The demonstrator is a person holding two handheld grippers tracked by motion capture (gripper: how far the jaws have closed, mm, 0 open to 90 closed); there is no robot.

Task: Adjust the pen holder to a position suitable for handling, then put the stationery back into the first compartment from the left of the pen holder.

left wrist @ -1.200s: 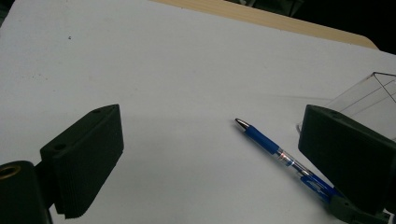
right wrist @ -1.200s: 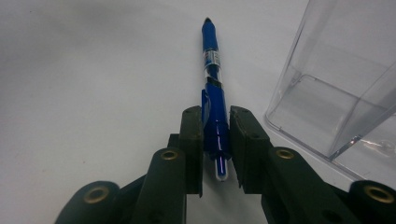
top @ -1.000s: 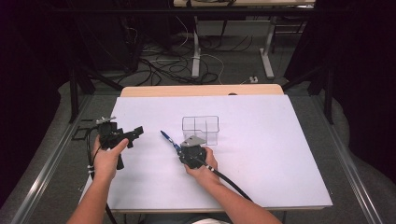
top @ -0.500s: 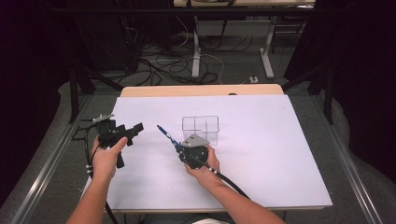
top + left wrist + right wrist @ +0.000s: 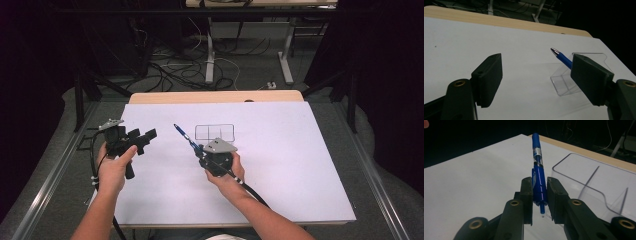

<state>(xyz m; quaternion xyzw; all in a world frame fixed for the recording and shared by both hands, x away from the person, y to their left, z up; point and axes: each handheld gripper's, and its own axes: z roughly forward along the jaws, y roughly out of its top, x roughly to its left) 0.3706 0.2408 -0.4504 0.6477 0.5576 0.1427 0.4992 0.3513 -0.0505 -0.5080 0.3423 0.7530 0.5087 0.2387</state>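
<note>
Already lifted at frame centre, the pen [image 5: 184, 136] sat clamped in the right hand-held gripper [image 5: 199, 150], likely needing lowering into the clear box [image 5: 215, 132], while the left hand-held gripper [image 5: 145, 139], its jaws just narrowing on nothing, stood open.

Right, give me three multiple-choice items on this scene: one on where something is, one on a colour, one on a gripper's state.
1. Where does the clear plastic holder stand?
A. on the floor
B. on the white table, just beyond the right gripper
C. in the person's left hand

2. What colour is the pen?
A. red
B. green
C. blue

3. How do the jaws of the left gripper stand?
A. apart, with nothing between them
B. clamped on the pen
C. clamped on the holder

Key: 1 B, the high view shows the holder on the table past the right gripper. 2 C, the right gripper view shows a blue barrel between the pads. 3 A, the left gripper view shows bare table between the pads, though the jaws have just been closing.
</note>
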